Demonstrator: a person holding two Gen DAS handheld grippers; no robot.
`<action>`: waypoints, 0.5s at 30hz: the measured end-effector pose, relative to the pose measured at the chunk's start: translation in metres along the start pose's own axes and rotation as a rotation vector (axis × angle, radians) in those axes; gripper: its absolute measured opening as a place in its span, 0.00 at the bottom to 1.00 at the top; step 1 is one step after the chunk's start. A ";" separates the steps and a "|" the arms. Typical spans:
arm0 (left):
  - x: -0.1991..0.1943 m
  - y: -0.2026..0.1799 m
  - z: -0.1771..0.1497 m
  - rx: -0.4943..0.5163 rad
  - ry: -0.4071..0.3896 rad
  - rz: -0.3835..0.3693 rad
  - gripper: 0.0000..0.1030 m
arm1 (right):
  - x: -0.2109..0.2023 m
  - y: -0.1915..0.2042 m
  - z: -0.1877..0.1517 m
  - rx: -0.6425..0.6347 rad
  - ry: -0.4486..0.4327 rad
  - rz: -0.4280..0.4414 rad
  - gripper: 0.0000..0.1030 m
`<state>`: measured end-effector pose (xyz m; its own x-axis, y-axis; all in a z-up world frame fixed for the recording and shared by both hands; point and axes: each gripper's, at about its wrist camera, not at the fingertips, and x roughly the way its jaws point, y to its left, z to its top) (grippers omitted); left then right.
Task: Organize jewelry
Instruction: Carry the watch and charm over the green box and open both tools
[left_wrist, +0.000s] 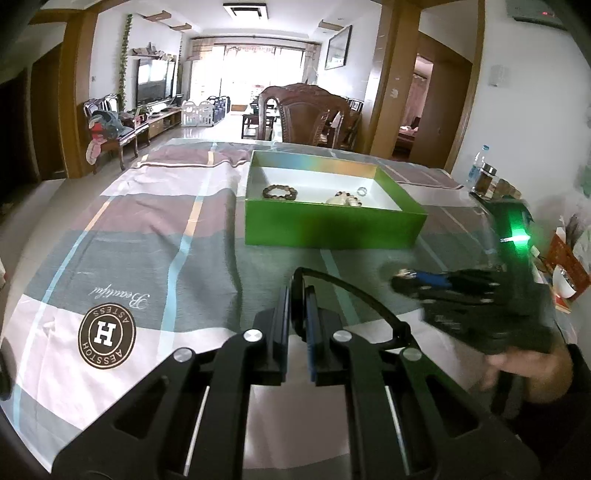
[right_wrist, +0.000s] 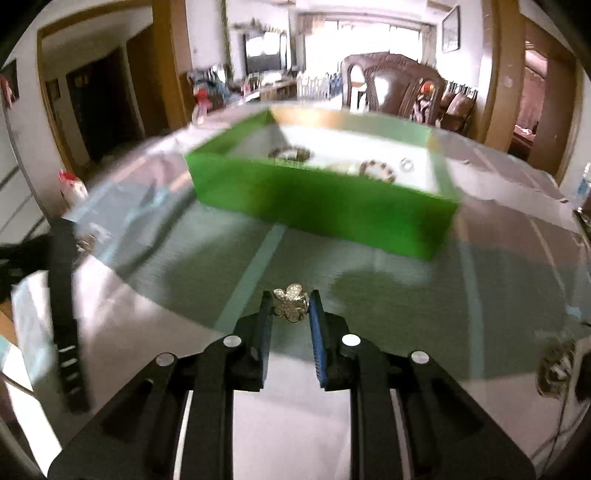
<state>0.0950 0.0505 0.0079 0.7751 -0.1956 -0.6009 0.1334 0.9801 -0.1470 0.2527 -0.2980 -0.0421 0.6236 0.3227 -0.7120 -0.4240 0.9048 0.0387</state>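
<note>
A green box (left_wrist: 332, 225) with a white inside stands on the striped tablecloth (left_wrist: 147, 240). A brown bead bracelet (left_wrist: 279, 191), a pale bead bracelet (left_wrist: 343, 199) and a small ring (left_wrist: 361, 191) lie in it. My left gripper (left_wrist: 297, 291) is shut on a thin black hair hoop (left_wrist: 354, 295) that arcs out to the right. In the right wrist view my right gripper (right_wrist: 291, 295) is shut on a silver flower-shaped ornament (right_wrist: 291, 306), held in front of the green box (right_wrist: 314, 206). The right gripper (left_wrist: 402, 275) also shows in the left wrist view, blurred, with a hand (left_wrist: 524, 363) on it.
A carved wooden chair (left_wrist: 310, 110) stands behind the table's far edge. A bottle and a jar (left_wrist: 485, 173) and a white bowl (left_wrist: 563, 282) sit along the right side. A blurred dark object (right_wrist: 66, 295) lies at the left of the right wrist view.
</note>
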 end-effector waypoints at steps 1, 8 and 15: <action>-0.002 -0.002 0.001 0.004 -0.004 -0.006 0.08 | -0.014 0.000 -0.002 0.007 -0.024 0.003 0.19; -0.021 -0.019 -0.001 0.033 -0.034 -0.036 0.08 | -0.111 -0.011 -0.028 0.070 -0.191 -0.016 0.19; -0.031 -0.034 -0.013 0.049 -0.038 -0.017 0.08 | -0.131 -0.013 -0.052 0.101 -0.235 -0.030 0.19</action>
<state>0.0584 0.0227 0.0212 0.7953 -0.2119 -0.5680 0.1761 0.9773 -0.1181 0.1421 -0.3662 0.0142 0.7753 0.3407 -0.5318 -0.3430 0.9341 0.0984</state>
